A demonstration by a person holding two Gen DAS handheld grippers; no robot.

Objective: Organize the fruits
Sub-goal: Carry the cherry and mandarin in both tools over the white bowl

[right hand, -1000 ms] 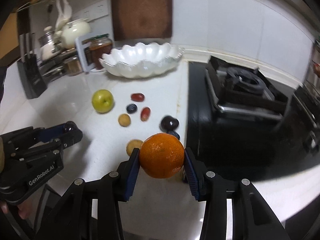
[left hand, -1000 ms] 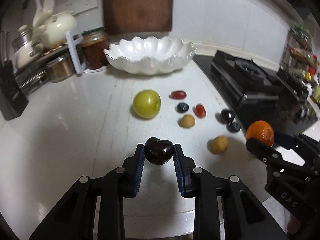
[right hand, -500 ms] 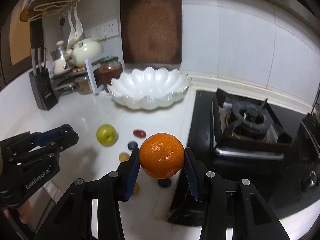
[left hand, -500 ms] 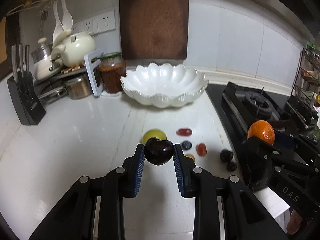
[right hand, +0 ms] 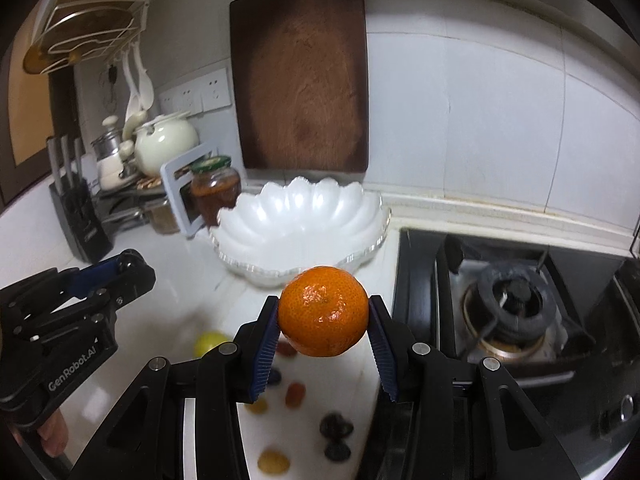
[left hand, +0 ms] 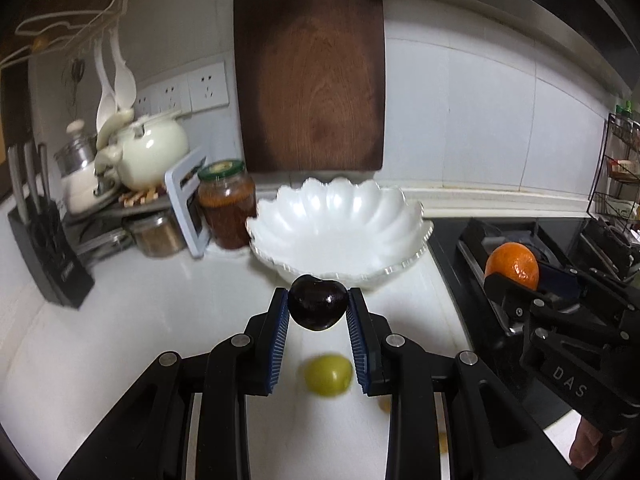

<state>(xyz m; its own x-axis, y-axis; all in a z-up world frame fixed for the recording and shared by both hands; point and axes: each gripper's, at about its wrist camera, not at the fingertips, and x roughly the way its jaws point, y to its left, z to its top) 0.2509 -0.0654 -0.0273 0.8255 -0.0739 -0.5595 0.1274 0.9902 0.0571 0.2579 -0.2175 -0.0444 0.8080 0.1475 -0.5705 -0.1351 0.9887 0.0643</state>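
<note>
My left gripper (left hand: 318, 309) is shut on a dark purple plum (left hand: 318, 307), held above the white counter just in front of the white scalloped bowl (left hand: 340, 228). My right gripper (right hand: 323, 314) is shut on an orange (right hand: 323, 310), also raised near the bowl (right hand: 296, 224); the same orange (left hand: 512, 264) shows at the right of the left wrist view. Below on the counter lie a green apple (left hand: 328, 374) and several small fruits: red, blue, yellow and dark ones (right hand: 335, 426). The bowl looks empty.
A gas stove (right hand: 512, 304) sits right of the bowl. A jar (left hand: 226, 204), a white frame, a teapot (left hand: 148, 152), pots and a knife block (left hand: 44, 256) crowd the back left. A wooden cutting board (left hand: 308, 92) leans on the tiled wall behind the bowl.
Both grippers have risen and moved toward the bowl with their fruits held. The loose fruits on the counter have dropped to the bottom of both views.
</note>
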